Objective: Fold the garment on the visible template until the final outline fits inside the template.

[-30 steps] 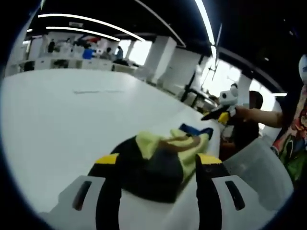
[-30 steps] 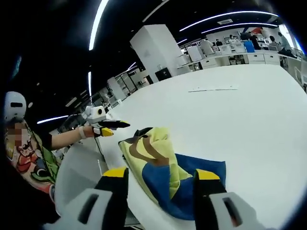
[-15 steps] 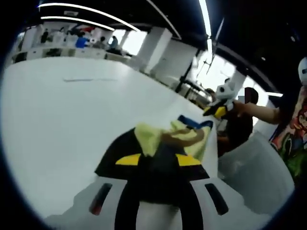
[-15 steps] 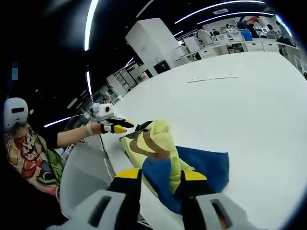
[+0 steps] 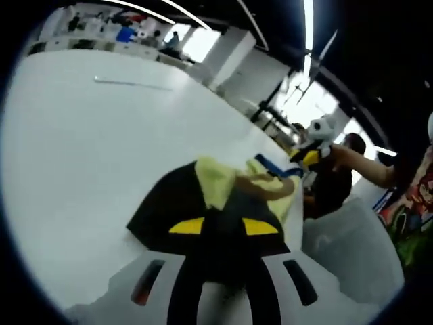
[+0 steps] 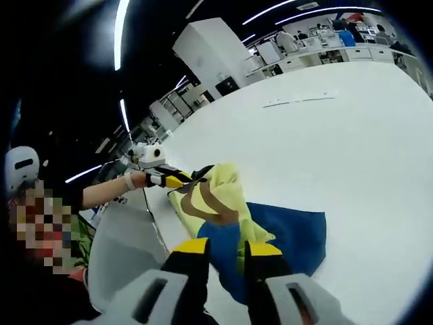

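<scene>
A bunched garment in yellow, black, blue and brown lies near the edge of a white table (image 5: pixel 81 156). In the left gripper view its black part (image 5: pixel 169 206) runs into my left gripper (image 5: pixel 223 227), whose yellow-tipped jaws stand close together, shut on that cloth. The right gripper (image 5: pixel 310 154) shows at the garment's far blue end. In the right gripper view the blue part (image 6: pixel 291 233) reaches into my right gripper (image 6: pixel 228 249), shut on the blue cloth. The yellow part (image 6: pixel 223 186) humps up beyond it. The left gripper (image 6: pixel 169 179) sits at the far black corner, held by a hand.
A thin grey mark (image 5: pixel 128 82) lies far out on the table, also seen as a mark (image 6: pixel 301 100). The table edge runs beside the garment, with a grey surface (image 6: pixel 122 250) below it. A person (image 5: pixel 365 169) stands at that edge. Desks and people fill the far background.
Both grippers' jaws have come together from wide apart onto the garment: the left on the black cloth, the right on the blue. The left gripper now touches the far black corner.
</scene>
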The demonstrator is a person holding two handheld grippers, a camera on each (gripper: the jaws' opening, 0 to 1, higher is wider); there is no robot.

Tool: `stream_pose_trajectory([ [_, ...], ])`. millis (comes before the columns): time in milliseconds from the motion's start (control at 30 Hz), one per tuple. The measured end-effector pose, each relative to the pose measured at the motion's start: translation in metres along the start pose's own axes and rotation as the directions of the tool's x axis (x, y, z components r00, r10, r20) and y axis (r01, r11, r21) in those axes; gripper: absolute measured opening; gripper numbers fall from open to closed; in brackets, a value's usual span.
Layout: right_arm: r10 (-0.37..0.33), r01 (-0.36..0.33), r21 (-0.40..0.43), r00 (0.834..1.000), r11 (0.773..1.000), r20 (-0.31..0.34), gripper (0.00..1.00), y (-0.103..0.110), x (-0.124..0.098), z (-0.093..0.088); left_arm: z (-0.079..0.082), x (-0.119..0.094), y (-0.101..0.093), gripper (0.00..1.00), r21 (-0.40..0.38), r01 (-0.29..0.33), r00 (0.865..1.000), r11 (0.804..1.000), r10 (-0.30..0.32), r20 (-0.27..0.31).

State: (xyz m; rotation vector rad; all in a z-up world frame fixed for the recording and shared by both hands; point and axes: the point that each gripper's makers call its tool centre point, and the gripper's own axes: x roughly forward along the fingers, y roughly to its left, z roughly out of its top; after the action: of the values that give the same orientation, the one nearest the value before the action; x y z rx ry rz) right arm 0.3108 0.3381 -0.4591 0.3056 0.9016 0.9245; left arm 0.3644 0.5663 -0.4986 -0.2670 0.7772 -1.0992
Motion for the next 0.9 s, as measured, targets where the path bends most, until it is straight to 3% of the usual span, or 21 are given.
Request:
stream_pose_trajectory([
  [267, -0.004, 0.005, 0.011, 0.996, 1.0, -0.092, 0.15, -0.008, 0.017, -0.013, -0.005, 0.003, -0.005, 0.18, -0.014, 0.031, 0.999, 0.999, -0.031, -0.028],
  [400, 0.027, -0.02, 0.055, 0.992, 0.998, -0.125, 0.02, -0.006, 0.021, -0.017, -0.005, 0.002, -0.006, 0.17, -0.013, 0.032, 0.999, 0.999, -0.032, -0.031],
  [900, 0.015, -0.013, 0.034, 0.999, 0.999, -0.052, 0.0, -0.001, 0.01, -0.01, -0.011, 0.007, -0.003, 0.12, -0.013, 0.043, 0.997, 0.999, -0.044, -0.067],
])
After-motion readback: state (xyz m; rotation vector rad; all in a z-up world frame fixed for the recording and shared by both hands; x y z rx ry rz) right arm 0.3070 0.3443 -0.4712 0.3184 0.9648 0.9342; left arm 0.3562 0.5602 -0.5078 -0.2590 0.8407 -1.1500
